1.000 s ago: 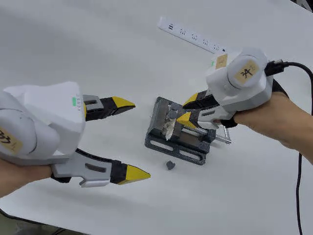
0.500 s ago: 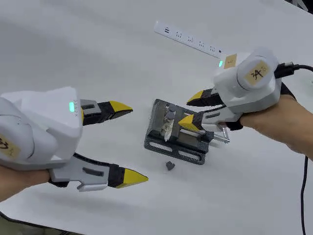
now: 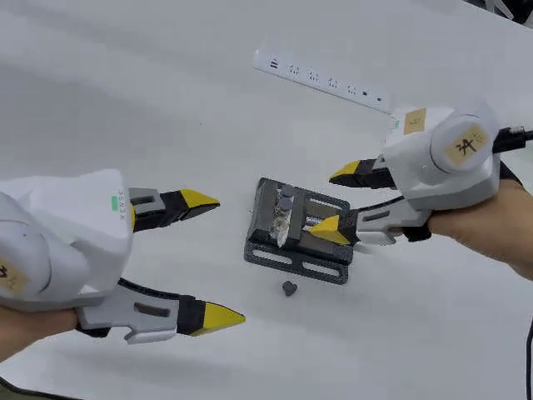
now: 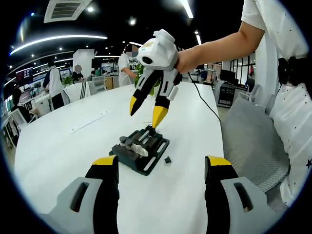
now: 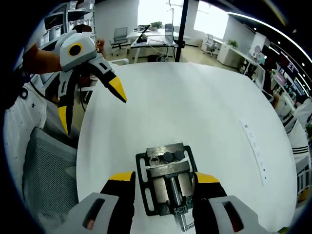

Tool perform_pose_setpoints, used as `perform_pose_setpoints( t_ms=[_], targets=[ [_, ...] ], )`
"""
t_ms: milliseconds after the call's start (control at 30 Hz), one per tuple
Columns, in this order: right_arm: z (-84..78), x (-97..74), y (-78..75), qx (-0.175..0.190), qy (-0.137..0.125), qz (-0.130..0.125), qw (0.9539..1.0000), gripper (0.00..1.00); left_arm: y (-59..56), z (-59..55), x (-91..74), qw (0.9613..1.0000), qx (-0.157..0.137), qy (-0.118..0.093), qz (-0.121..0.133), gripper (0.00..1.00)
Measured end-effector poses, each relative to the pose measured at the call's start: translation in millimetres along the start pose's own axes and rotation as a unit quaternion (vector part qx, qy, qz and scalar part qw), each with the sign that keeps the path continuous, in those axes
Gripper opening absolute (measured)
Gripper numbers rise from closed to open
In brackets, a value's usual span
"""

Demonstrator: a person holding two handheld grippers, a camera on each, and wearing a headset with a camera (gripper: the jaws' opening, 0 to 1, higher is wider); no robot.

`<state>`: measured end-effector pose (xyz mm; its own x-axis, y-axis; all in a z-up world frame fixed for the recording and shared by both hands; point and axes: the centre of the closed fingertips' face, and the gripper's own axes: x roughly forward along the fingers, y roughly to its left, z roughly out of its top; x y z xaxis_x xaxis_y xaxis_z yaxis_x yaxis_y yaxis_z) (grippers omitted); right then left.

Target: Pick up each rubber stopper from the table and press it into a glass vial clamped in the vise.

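In the head view, the left gripper [image 3: 231,259] hangs over the white table [image 3: 125,100] at the lower left with its yellow-tipped jaws spread wide and nothing between them. The right gripper [image 3: 322,204] comes in from the right, also open and empty, one tip over the near end of the dark vise [image 3: 291,258]. Glass vials [image 3: 281,223] stand clamped between the vise's jaws, grey tops showing on some (how many cannot be told here). One loose rubber stopper [image 3: 289,288] lies on the table just in front of the vise base, apart from both grippers. A white power strip [image 3: 321,79] lies farther back. In the left gripper view, its own two jaws frame the vise and the small dark stopper beside it, while the right gripper hangs above the vise, tips pointing down and parted. In the right gripper view, its own open jaws straddle the vise from the screw end; two dark round tops and a paler ring sit in the clamp, and the left gripper hovers wide open at the upper left.
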<state>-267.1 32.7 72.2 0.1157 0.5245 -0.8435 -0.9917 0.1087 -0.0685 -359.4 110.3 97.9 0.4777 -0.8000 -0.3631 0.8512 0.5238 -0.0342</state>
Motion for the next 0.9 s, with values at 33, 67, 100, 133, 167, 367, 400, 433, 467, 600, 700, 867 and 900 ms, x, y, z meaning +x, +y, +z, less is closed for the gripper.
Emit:
perform_pose_setpoints(
  t_ms=[33,67,100,133,167,367,400,433,467,600,700,867,900],
  targets=[
    [-1.1,-1.8,1.0,0.003,-0.005,-0.002,1.0,0.44,0.4,0.4,-0.1,1.0,0.001,0.002,0.0,0.7],
    [-1.2,-3.2,1.3,0.005,-0.009,-0.003,0.9999,0.45,0.5,0.9,-0.2,1.0,0.003,0.003,0.0,0.7],
    [-1.6,-4.5,1.7,0.007,-0.012,-0.004,0.9999,0.47,0.7,1.5,-0.2,1.0,0.003,0.004,0.001,0.7],
    [-2.8,-6.5,3.0,0.01,-0.016,-0.004,0.9998,0.48,0.6,2.1,-0.2,1.0,0.005,0.005,0.0,0.7],
    [-3.5,-7.7,4.0,0.013,-0.02,-0.004,0.9997,0.48,0.2,2.4,0.0,1.0,0.006,0.007,0.0,0.7],
    [-10.3,-17.2,10.2,0.026,-0.043,-0.01,0.9987,0.53,-5.2,0.9,2.9,0.9995,0.02,0.024,-0.008,0.69],
    [-11.3,-18.9,11.3,0.028,-0.045,-0.011,0.9985,0.55,-6.1,1.1,3.5,0.9994,0.023,0.026,-0.01,0.68],
    [-12.3,-20.2,12.3,0.03,-0.047,-0.013,0.9984,0.55,-6.8,1.2,4.0,0.9993,0.025,0.027,-0.012,0.68],
    [-14.3,-21.7,13.6,0.033,-0.051,-0.014,0.998,0.56,-7.7,1.3,5.0,0.9991,0.027,0.029,-0.014,0.68],
    [-21.0,-26.1,17.3,0.042,-0.064,-0.018,0.9969,0.59,-8.8,0.1,7.9,0.9983,0.037,0.041,-0.019,0.67],
    [-27.0,-29.7,22.1,0.048,-0.073,-0.021,0.9959,0.62,-10.7,-1.7,10.7,0.9972,0.047,0.052,-0.025,0.66],
    [-33.8,-35.1,27.9,0.058,-0.087,-0.028,0.9941,0.65,-13.3,-3.9,15.3,0.9953,0.061,0.066,-0.036,0.61],
    [-35.0,-36.0,28.5,0.059,-0.089,-0.029,0.9938,0.65,-13.4,-4.9,16.3,0.9948,0.064,0.069,-0.038,0.61]
  ],
)
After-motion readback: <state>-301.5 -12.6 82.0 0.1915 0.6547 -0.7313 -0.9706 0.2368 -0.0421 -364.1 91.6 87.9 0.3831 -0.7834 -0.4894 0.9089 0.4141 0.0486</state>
